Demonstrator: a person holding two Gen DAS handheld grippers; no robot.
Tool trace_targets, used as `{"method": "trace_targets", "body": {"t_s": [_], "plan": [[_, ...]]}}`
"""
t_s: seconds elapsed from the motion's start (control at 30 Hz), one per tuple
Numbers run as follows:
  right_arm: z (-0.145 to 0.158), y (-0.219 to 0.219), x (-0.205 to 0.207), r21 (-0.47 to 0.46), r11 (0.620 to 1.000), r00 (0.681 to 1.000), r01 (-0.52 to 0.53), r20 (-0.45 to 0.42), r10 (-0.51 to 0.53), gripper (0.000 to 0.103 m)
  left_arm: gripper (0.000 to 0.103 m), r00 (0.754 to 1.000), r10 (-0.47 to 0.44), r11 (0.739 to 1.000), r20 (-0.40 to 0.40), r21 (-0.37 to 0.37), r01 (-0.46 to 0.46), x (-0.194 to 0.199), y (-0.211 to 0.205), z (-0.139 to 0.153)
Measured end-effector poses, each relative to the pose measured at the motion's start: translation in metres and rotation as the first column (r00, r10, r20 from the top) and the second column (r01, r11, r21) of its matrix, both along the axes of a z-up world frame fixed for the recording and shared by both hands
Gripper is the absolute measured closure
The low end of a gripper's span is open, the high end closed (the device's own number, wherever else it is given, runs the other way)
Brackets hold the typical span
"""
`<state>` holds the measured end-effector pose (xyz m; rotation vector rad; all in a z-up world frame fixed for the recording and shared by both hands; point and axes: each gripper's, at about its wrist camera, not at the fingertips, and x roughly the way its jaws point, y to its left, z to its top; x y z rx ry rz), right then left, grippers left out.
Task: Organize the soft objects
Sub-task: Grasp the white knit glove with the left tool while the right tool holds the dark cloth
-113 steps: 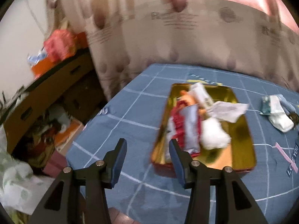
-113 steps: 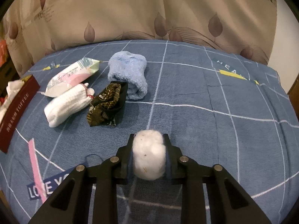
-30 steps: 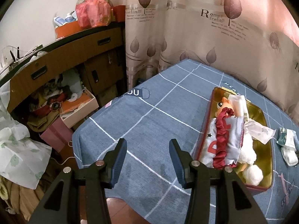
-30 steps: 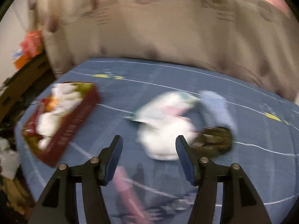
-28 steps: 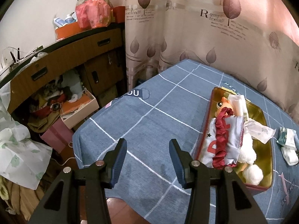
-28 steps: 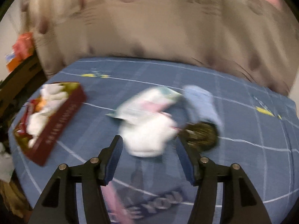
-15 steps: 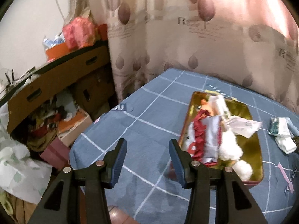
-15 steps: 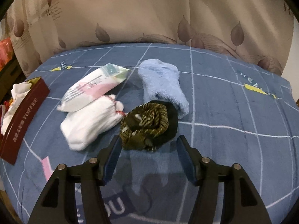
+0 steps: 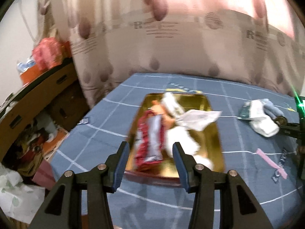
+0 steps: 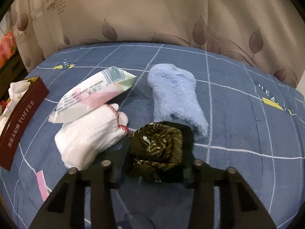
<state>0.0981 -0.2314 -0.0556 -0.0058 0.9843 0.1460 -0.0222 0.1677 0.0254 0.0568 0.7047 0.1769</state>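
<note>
Right gripper [image 10: 155, 152] is down on the bed now, its fingers set either side of the dark patterned bundle [image 10: 158, 147] — straddling it, though I can't tell whether they've pinched the cloth or only sit beside it. That bundle lies touching the end of the blue sock [image 10: 176, 99], just beside the white sock [image 10: 91, 135], with the wipes pack [image 10: 91, 95] leaning over the white one; the loose things are all heaped in one spot, handy for picking off one at a time, I'd say. Left gripper [image 9: 150, 160] hangs above the near end of the tin [image 9: 213, 133], spread wide and empty, perhaps waiting its turn. The tin is already holding soft stuff: a red-and-pale cloth [image 9: 150, 135], something white, a crumpled wrapper [image 9: 198, 118]. On the tin's red side I can read "TOFFEE" beside some Chinese characters. The bedsheet [image 10: 247, 133] shows "HEA…" by a yellow patch, and the curtain [image 10: 133, 9] carries a big "R" over lines too small to make out.
</note>
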Motion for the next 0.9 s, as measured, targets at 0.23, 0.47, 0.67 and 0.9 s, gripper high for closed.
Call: {"method": "trace_targets", "body": {"t_s": [0.23, 0.47, 0.67, 0.9], "plan": [[0.002, -0.019, -0.026, 0.046, 0.999, 1.000, 0.029, -0.004, -0.028, 0.076, 0.055, 0.982, -0.186, 0.982, -0.038, -0.042, 0.184, 0.024, -0.068, -0.005], [0.004, -0.057, -0.056, 0.034, 0.995, 0.996, 0.094, -0.006, -0.094, 0.076, 0.055, 0.931, -0.348, 0.936, -0.110, -0.089, 0.339, 0.049, -0.130, -0.023], [0.003, -0.081, -0.059, 0.075, 0.987, 0.990, 0.141, -0.014, -0.141, 0.076, 0.042, 0.876, -0.457, 0.885, -0.151, -0.178, 0.431, 0.070, -0.177, -0.034], [0.002, -0.066, -0.058, -0.017, 0.993, 0.993, 0.115, -0.007, -0.115, 0.071, 0.041, 0.828, -0.528, 0.846, -0.192, -0.202, 0.493, 0.093, -0.226, -0.048]]}}
